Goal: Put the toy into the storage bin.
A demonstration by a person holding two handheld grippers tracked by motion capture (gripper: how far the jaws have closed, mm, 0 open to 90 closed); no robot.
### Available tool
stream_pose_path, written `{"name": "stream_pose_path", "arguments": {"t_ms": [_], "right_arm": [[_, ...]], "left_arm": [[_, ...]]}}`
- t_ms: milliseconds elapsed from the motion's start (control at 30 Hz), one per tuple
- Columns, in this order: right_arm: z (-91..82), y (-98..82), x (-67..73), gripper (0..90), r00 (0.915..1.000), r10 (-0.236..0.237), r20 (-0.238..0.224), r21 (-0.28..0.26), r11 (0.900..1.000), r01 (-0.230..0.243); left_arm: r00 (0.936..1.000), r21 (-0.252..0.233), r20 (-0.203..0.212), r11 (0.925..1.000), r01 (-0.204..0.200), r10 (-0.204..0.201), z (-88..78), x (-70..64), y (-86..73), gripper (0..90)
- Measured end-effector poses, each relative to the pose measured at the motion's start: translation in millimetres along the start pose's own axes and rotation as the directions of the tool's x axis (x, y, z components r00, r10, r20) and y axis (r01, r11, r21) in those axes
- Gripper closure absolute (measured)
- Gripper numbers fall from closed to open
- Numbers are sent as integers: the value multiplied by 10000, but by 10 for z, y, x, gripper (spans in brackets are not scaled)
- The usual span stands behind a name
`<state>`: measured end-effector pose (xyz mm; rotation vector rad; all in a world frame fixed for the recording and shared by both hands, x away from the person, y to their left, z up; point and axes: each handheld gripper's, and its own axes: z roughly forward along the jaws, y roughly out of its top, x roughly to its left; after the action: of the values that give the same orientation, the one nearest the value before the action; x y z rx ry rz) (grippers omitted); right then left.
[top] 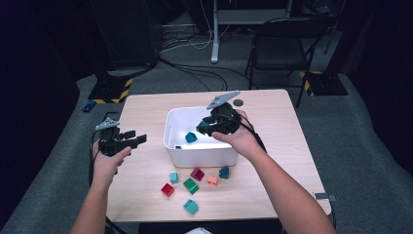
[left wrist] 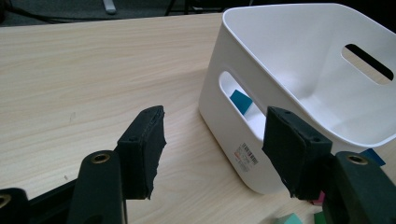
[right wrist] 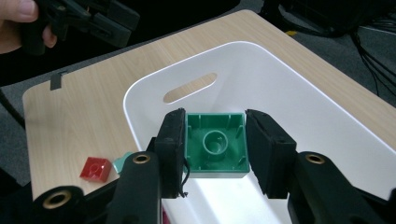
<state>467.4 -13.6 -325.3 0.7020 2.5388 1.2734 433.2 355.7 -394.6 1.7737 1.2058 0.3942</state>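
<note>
seven blocks [top: 190,185] on table [top: 272,161] – one in bin [top: 195,156].

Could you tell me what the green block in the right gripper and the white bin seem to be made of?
Green block: looks like moulded hard plastic with a satin sheen; its hollow underside shows thin ribs and a round tube.
White bin: probably smooth, slightly glossy plastic; thin rounded walls with cut-out slot handles and soft reflections.

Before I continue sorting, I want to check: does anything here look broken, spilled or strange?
Nothing stands out. The white bin sits upright on the table, the right gripper holds a green block squarely over it, and the loose blocks lie beside it, undamaged.
</note>
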Motion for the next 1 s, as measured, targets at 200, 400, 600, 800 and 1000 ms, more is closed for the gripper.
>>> {"name": "stream_pose_path", "arguments": {"t_ms": [200,400,600,800,1000], "right_arm": [[178,87,-51,587,10000,-52,33,12,10000,52],[360,160,-84,587,9999,-112,10,37,9999,112],[563,187,-120,587,9997,-224,-86,121,9997,225],[740,212,-156,586,9998,-168,-64,204,9996,170],[918,222,-183,586,9993,-368,-6,619,9974,368]], "left_arm": [[10000,-50,-13,10000,55,-55,-2,15,-2,385],[10000,-51,6,10000,74,-74,-10,26,-1,385],[10000,-58,22,10000,53,-53,-8,25,0,385],[10000,-35,44,10000,58,-58,-2,24,1,385],[10000,-86,48,9999,78,-78,1,33,-1,385]]}}
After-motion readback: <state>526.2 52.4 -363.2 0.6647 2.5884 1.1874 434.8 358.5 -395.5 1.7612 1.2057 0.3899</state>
